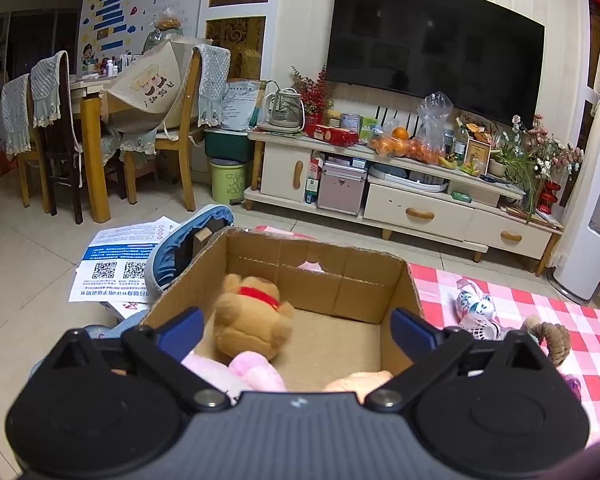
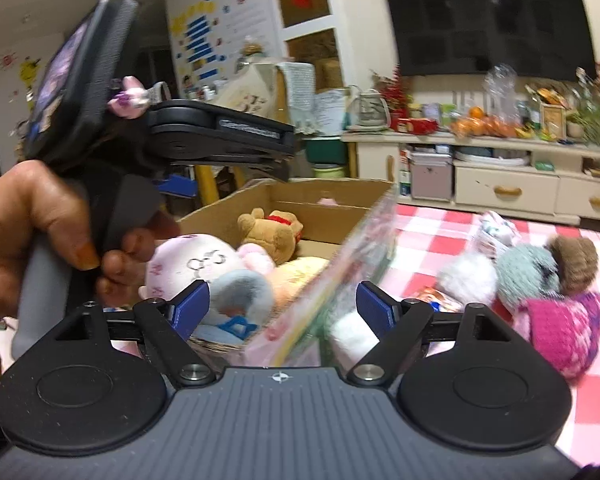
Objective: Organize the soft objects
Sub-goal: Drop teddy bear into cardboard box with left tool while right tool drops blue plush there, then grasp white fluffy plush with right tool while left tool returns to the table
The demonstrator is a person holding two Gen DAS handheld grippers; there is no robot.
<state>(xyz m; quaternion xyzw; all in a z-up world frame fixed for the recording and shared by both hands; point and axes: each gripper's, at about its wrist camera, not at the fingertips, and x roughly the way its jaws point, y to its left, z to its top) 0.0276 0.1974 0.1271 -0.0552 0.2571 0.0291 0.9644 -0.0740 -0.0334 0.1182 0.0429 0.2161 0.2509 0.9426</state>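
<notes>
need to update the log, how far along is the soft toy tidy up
Done: the brown bear, a pink plush and a few others lie in the cardboard box. In hand: nothing; left gripper and right gripper are both open. Left: the pink knitted toy and grey plush sit on the checked cloth.

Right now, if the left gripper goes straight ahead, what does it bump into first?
Probably the brown teddy bear lying in the cardboard box; it sits between the open left gripper's fingers, though depth is unclear.
</notes>
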